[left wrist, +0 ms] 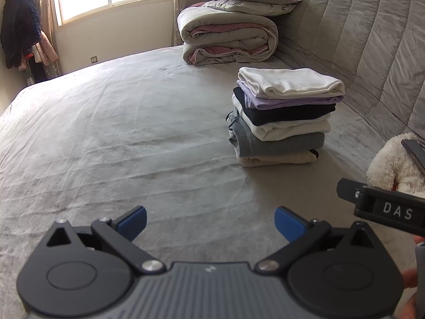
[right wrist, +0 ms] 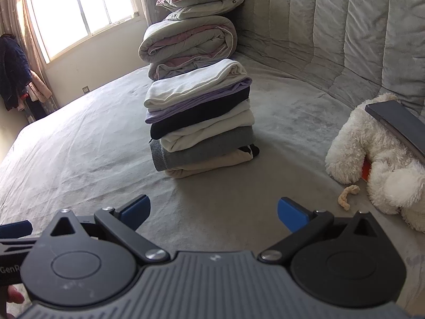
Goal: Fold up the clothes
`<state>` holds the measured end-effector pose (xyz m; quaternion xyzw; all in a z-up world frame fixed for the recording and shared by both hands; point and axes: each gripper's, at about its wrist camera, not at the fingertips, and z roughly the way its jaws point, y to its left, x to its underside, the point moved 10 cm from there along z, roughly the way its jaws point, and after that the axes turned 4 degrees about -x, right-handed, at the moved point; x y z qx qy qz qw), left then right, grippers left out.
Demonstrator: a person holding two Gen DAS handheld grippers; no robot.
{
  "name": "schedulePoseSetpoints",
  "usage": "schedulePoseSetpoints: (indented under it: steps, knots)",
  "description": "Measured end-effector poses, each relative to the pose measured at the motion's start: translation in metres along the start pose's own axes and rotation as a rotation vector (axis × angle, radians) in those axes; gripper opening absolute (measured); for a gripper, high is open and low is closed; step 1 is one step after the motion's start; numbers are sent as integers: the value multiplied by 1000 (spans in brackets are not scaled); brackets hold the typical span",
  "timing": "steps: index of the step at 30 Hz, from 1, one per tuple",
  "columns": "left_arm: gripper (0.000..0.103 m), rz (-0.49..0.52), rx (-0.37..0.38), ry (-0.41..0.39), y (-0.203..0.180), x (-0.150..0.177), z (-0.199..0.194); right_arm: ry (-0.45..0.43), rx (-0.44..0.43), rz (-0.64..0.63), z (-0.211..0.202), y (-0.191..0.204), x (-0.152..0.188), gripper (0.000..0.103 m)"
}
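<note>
Where the stack of folded garments [right wrist: 202,122], soft knits and cottons in white, lilac, black, cream, grey and beige, stands on the wrinkled grey bedsheet [left wrist: 111,138] near the quilted headboard, folding appears finished. Both the left gripper [left wrist: 209,223] and right gripper [right wrist: 213,215] hover spread and empty; any further garment should be laid squarely on top without toppling the stack. A fluffy white plush toy [right wrist: 377,159] lies beside it.

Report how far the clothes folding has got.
Done: a stack of folded clothes sits on the bed, white piece on top. In hand: nothing; the left gripper and right gripper are both open and empty. Left: no unfolded clothes show on the bed in either view.
</note>
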<state>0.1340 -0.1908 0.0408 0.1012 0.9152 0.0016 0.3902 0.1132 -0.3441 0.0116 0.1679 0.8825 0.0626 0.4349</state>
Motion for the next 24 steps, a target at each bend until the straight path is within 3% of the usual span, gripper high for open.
schedulePoseSetpoints:
  steps: [24]
  knots:
    - [102, 4, 0, -6, -5, -5, -4, -10, -1, -13, -2, -1, -8, 103]
